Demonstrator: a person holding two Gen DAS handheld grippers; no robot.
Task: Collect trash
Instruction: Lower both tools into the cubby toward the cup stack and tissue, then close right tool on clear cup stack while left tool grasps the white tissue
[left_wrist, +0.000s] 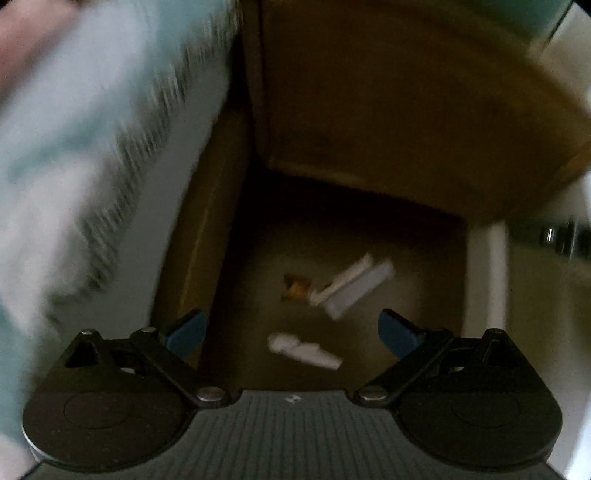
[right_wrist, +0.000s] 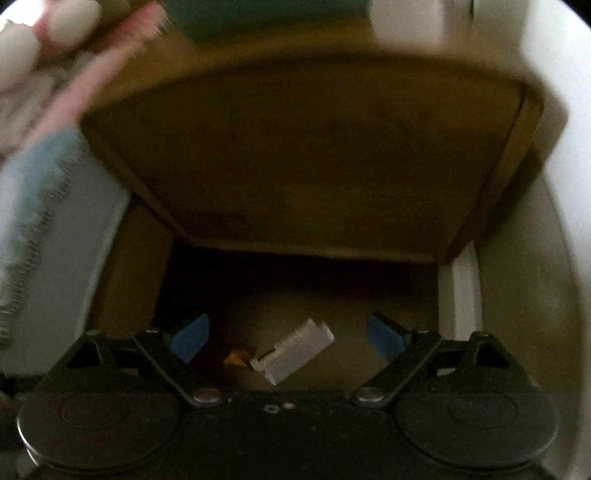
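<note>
Trash lies on a dim tan floor under brown furniture. In the left wrist view a crumpled white scrap (left_wrist: 304, 350) shows between the fingers, down on the floor. Beyond it lie a folded white paper piece (left_wrist: 354, 288) and a small orange-brown scrap (left_wrist: 295, 288). My left gripper (left_wrist: 291, 334) points steeply down, open, with nothing between its blue pads. The right wrist view shows the white paper piece (right_wrist: 295, 350) and the orange scrap (right_wrist: 238, 357) below my right gripper (right_wrist: 288, 338), which is also open and holds nothing. Both pictures are blurred by motion.
A brown wooden piece of furniture (left_wrist: 406, 110) (right_wrist: 314, 158) overhangs the floor patch. A white post (left_wrist: 487, 277) (right_wrist: 461, 295) stands at its right. A light blue fringed cloth (left_wrist: 74, 147) (right_wrist: 44, 184) hangs close on the left.
</note>
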